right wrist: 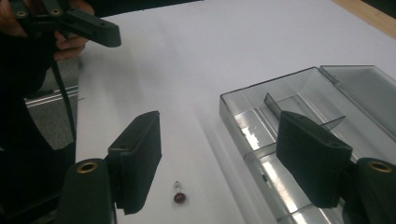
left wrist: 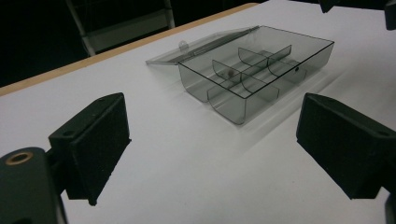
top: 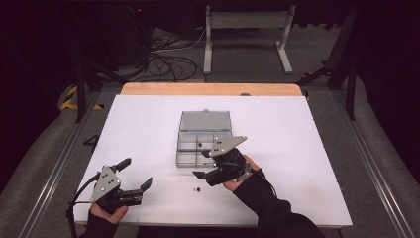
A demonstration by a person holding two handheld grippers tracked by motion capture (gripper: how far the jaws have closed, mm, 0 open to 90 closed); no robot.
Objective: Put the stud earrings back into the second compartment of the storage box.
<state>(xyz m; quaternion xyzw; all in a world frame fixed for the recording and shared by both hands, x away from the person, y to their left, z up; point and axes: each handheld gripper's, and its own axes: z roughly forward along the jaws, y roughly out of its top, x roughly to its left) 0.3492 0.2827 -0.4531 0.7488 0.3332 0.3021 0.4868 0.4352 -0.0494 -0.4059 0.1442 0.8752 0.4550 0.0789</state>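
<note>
On the white table [top: 307,148] the clear compartment box [top: 204,144] lies lid-open with one small dark bead [top: 199,145] seemingly already inside, another bead [right wrist: 179,198] loose just beside it, and the left gripper [top: 132,174] and right gripper [right wrist: 219,163] both wide apart, empty, so sorting looks barely begun.

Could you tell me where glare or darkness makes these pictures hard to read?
High view: surroundings beyond the white table fall into darkness. Right gripper view: bright reflections streak the clear box; the small bead stays readable. Left gripper view: the box casts a soft shadow, and the near tool looks slightly blurred.
</note>
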